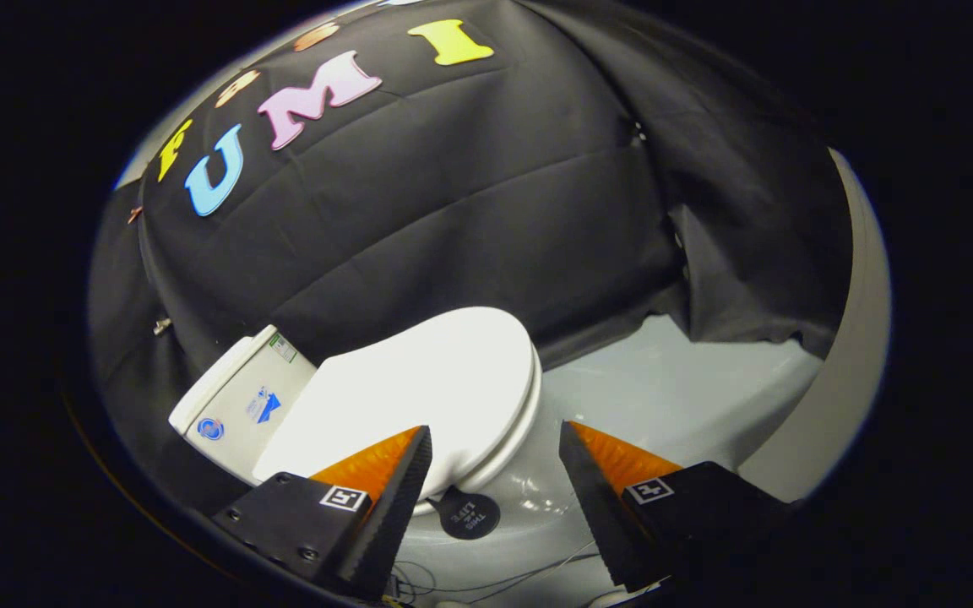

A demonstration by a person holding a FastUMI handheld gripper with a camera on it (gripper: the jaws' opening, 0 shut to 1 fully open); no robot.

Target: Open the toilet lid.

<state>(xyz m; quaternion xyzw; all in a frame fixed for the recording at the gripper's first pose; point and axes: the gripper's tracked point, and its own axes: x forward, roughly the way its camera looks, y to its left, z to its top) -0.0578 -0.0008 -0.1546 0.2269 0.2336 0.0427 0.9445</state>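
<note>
White toilet lid [419, 397] down flat on the bowl, closed, view tilted. Gripper [495, 443] fingers spread apart, nothing between them but the lid's front edge and the grey floor [664, 397]; no contact visible on either finger. One finger [398, 490] overlaps the lid's near rim in view, touching or not can't tell. Other finger [596, 490] off to the side over the floor, apart from the lid. Small round black tab [468, 513] sticks out from under the lid's front edge, between the fingers, nearer the first. White tank [237, 401] with stickers behind the lid, against black cloth wall [470, 211]. Thin wires [495, 583] on floor near the finger bases.
</note>
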